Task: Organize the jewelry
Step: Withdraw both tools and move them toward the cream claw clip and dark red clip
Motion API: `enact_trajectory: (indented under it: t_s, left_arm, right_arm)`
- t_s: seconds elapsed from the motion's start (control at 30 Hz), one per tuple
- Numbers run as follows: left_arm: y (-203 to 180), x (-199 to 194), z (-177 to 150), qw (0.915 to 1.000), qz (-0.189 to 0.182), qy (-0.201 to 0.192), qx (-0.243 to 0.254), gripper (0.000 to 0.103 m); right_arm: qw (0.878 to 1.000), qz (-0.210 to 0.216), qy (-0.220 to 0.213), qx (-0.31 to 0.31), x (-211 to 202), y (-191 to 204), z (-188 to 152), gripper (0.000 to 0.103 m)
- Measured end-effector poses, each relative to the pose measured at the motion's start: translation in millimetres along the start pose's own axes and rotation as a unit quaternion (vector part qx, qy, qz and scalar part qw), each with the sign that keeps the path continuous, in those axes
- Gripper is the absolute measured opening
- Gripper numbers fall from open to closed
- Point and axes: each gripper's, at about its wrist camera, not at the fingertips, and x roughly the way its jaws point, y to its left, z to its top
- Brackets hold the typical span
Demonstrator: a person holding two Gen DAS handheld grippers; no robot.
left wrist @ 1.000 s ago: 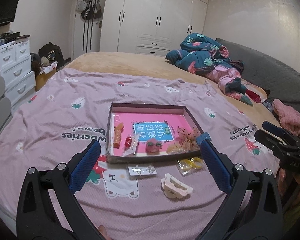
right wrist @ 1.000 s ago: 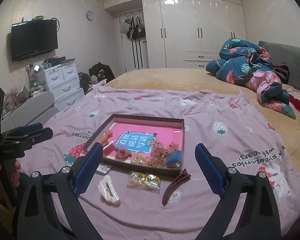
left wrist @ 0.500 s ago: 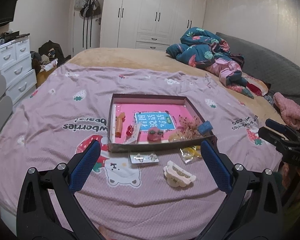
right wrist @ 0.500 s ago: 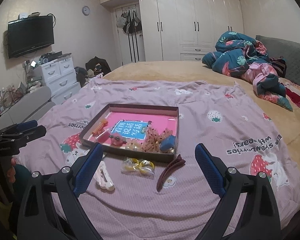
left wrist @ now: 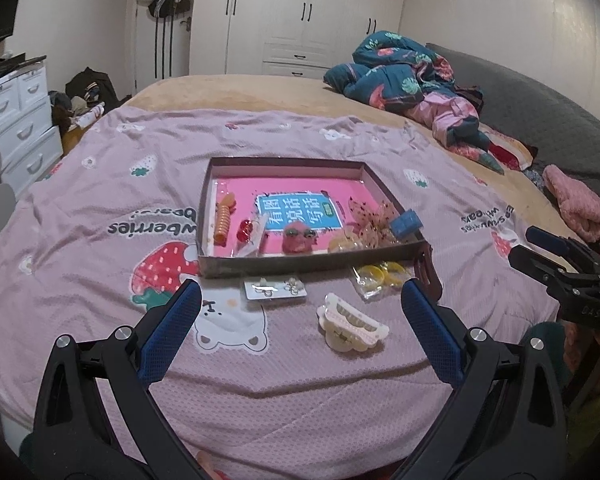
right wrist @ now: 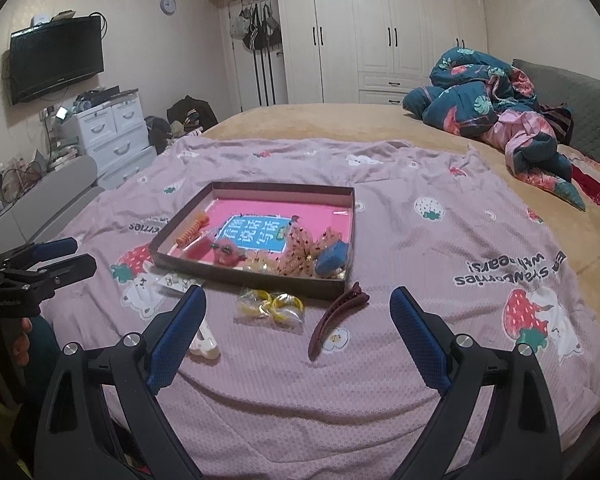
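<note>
Left wrist view: left gripper (left wrist: 300, 300) and right gripper (right wrist: 296, 306) hover spread, empty; cream plastic claw clip (left wrist: 352, 327) at 5 o'clock of brown cardboard tray (left wrist: 312, 264) probably needs grasping next.

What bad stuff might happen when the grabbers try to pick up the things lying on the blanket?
The dark red hair clip lies flat on the soft blanket, so the fingers might pinch cloth along with it. The clear bag of yellow rings looks slippery and could slide out of a grip. The box sits on bedding, and its near end is already crowded, so a bump could tip it or spill things.
</note>
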Motion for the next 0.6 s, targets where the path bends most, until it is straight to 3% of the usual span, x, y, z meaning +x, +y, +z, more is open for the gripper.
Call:
enact_trajectory:
  t_s: [0.33, 0.6]
  left_arm:
    - [-1, 19, -8, 0.9995, -0.008, 0.029, -0.003, 0.094]
    - [-8, 48, -24, 0.9965, -0.040, 0.072, -0.017, 0.093]
  right_arm:
    - [1.000, -0.006, 0.029, 0.008, 20, -8, -7, 0.092]
    - [0.997, -0.013, 0.065, 0.035, 54, -22, -15, 0.092]
